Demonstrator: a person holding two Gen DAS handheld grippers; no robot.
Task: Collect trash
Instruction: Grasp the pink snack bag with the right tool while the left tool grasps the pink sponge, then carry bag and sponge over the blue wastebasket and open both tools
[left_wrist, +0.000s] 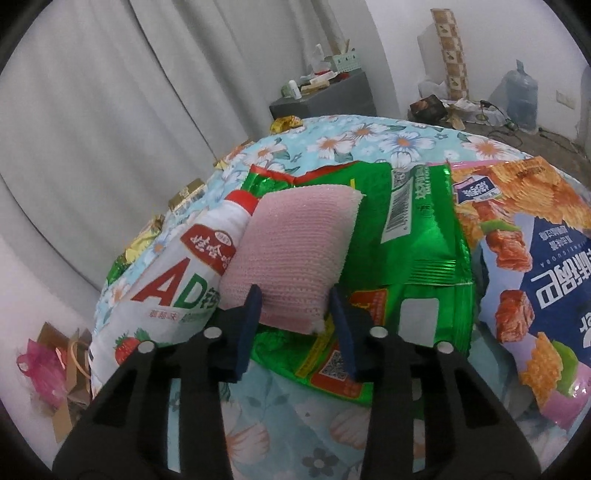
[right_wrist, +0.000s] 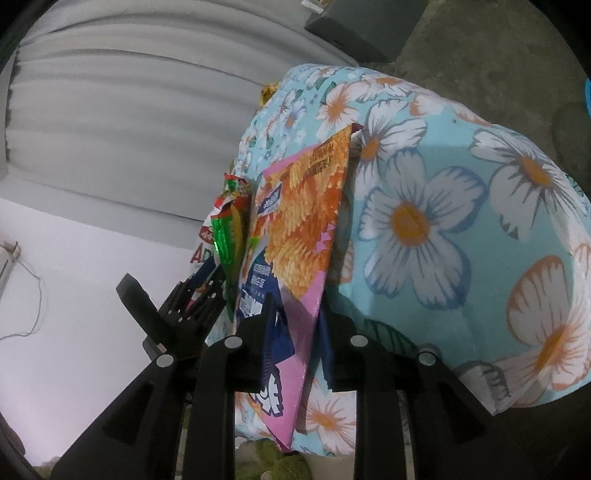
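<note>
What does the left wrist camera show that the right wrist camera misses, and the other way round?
Only the left wrist view shows the pink sponge lying between the left tool's pads, plus a big water jug by the far wall.

Only the right wrist view shows the right tool with the edge of the chip bag between its pads.

Both show that chip bag, the green wrapper, the white AD bottle and the flowered cloth.

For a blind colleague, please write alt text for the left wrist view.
The left gripper straddles a pink sponge lying on a green wrapper. A white bottle lies left, a chip bag right, all on a floral cloth.
</note>
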